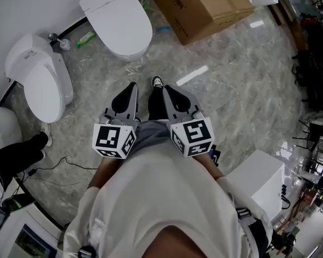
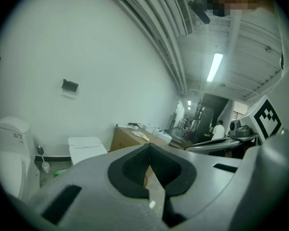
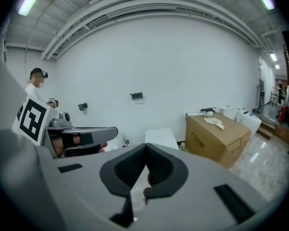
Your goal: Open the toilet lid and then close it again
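Right now both grippers sit side by side in front of the person's waist. Left gripper (image 1: 131, 86) clenched, nothing btwn jaws; right gripper (image 1: 164, 88) likewise, tips meeting, empty. Toilet lid (image 1: 118, 20) is down, well ahead by the wall, w/ second toilet (image 1: 40, 79) at left and cardboard box (image 1: 204, 4) at right.

Two toilets are counted along the wall: the farther toilet (image 1: 118, 23) and the nearer toilet (image 1: 40, 82). Two grippers are seen, the left gripper (image 1: 132, 86) and the right gripper (image 1: 166, 88), each bearing one marker cube. One cardboard box (image 1: 204, 4), one green bottle (image 1: 86, 37) and one white block (image 1: 258, 181) are also counted.
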{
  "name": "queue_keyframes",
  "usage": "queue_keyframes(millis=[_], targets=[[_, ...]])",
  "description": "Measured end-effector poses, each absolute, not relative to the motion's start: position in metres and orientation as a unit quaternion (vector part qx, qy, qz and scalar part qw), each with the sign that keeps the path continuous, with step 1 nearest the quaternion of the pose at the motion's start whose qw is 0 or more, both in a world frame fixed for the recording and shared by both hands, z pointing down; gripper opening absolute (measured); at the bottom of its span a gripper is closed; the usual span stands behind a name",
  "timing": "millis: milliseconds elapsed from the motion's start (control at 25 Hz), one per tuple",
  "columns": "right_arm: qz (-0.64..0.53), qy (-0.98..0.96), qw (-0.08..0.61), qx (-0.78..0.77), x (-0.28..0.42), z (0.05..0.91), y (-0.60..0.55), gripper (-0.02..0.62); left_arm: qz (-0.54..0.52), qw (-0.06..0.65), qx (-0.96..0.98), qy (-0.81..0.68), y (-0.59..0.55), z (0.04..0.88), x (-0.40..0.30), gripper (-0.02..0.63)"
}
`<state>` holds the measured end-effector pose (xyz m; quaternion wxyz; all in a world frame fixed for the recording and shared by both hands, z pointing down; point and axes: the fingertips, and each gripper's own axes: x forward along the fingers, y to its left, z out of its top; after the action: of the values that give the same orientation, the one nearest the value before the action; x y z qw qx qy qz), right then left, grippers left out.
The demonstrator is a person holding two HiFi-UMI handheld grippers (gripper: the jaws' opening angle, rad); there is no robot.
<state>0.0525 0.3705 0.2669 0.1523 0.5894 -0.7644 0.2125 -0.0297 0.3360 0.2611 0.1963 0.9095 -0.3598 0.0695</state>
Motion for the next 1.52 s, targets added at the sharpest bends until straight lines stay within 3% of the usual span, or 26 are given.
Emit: queue_keyframes(millis=[680, 1240, 1520], targets=[[0.213, -0.834, 0.153, 0.485, 0.176, 0.281, 0.204, 0.009, 0.074, 0.187, 0.86, -0.468, 0.19, 0.262, 0.087, 0.0], [0.244, -0.872, 0.176, 0.386, 0.157, 0.315, 0.134, 0.009, 0.064, 0.252, 0.776, -0.574, 0.13, 0.334, 0.055, 0.002], [0.259, -0.878, 0.202, 0.349, 0.131, 0.331, 0.112, 0.011, 0.052, 0.337, 0.719, -0.605, 0.106, 0.413, 0.023, 0.002]])
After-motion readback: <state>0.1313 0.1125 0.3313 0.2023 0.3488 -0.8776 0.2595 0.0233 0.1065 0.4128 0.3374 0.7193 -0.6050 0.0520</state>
